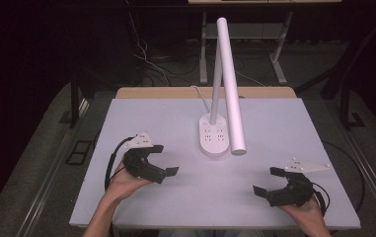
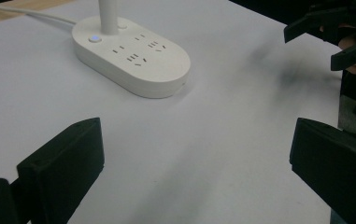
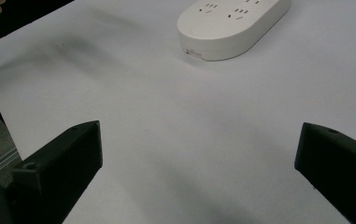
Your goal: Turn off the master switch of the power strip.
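The white desk lamp (image 1: pixel 220 98) stands mid-worktop, its oval socket base (image 1: pixel 213 136) flat on the surface, and it looks like hard, smooth plastic, probably top-heavy with that long tube head (image 1: pixel 231 84) folded down, so I'd take it by the thin stem (image 1: pixel 216 84) or steady the base. The left gripper (image 1: pixel 168 159) and right gripper (image 1: pixel 265 180) sit near the front edge, jaws wide apart and empty. The worktop (image 1: pixel 141 118) is bare around the lamp, though its cord (image 1: pixel 201 96) trails off the back.
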{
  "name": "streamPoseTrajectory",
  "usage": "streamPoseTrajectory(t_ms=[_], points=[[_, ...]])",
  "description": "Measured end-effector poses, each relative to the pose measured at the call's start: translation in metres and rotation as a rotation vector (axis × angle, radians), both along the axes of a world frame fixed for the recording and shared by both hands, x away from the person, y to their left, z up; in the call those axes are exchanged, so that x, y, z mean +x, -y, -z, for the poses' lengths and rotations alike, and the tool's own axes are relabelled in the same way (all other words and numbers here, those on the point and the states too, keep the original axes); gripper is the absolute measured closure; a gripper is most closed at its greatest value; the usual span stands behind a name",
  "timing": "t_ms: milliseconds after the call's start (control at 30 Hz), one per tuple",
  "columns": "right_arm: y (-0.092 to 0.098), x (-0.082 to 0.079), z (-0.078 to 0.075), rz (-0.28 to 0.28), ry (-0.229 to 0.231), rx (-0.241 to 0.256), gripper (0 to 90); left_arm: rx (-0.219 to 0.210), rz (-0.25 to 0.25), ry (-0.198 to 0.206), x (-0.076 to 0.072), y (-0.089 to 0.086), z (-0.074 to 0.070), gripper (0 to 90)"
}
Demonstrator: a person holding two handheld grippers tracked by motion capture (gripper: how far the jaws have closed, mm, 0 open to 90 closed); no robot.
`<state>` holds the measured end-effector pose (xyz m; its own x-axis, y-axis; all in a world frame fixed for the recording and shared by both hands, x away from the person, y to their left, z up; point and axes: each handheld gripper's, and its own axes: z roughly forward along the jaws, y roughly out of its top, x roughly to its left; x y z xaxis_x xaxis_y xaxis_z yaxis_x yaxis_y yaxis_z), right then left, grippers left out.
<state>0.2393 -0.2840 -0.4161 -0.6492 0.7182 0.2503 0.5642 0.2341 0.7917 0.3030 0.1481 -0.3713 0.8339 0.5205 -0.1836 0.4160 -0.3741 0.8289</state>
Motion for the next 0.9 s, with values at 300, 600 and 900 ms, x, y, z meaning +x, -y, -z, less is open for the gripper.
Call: streamPoseTrajectory(t_ms=[300, 600, 900], points=[[0.0, 0.0, 0.0, -0.002, 0.0, -0.002, 0.4, 0.007, 0.0, 0.0, 0.012, 0.003, -0.009, 2.5], [0.0, 0.0, 0.0, -0.002, 0.002, -0.003, 0.4, -0.003, 0.005, -0.008, 0.022, 0.005, -0.012, 2.7], [0.002, 0.0, 0.0, 0.002, 0.003, -0.003, 0.4, 0.017, -0.002, -0.006, 0.036, 0.007, -0.018, 2.9]])
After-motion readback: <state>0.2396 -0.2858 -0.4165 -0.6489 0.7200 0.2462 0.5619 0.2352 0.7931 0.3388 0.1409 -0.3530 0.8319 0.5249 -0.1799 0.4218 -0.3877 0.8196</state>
